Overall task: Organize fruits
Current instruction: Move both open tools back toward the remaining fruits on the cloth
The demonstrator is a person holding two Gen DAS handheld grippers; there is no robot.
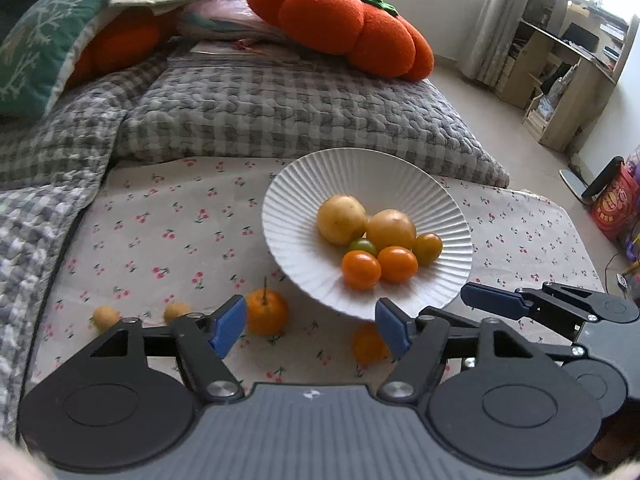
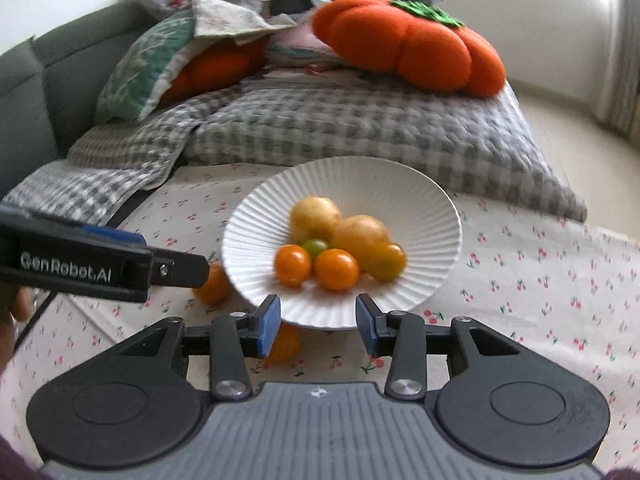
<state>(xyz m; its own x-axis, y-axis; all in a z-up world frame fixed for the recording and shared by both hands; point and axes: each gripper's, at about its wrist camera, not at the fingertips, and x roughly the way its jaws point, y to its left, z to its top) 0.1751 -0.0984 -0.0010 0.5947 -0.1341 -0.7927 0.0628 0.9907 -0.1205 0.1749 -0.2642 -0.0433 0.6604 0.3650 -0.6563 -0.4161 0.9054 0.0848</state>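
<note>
A white ribbed plate [image 1: 304,208] [image 2: 420,200] sits on the cherry-print cloth [image 1: 160,240]. It holds two yellow fruits [image 1: 342,219] and several small orange ones [image 1: 361,270], plus a green one [image 1: 362,245]. Loose on the cloth lie a stemmed tangerine [image 1: 266,312], an orange fruit [image 1: 368,346] by the plate's near rim, and two small yellow fruits [image 1: 105,317]. My left gripper [image 1: 312,330] hovers open in front of the plate, nothing between its pads. My right gripper [image 2: 319,325] stands open at the plate's near rim, its pads apart from it; its blue finger [image 1: 492,300] shows right of the plate.
A grey checked quilt [image 1: 280,120] lies bunched right behind the plate, with an orange pumpkin cushion [image 1: 340,20] and pillows on it. The cloth's right edge drops to the floor, where a red bag [image 1: 614,204] and a wooden shelf [image 1: 560,80] stand.
</note>
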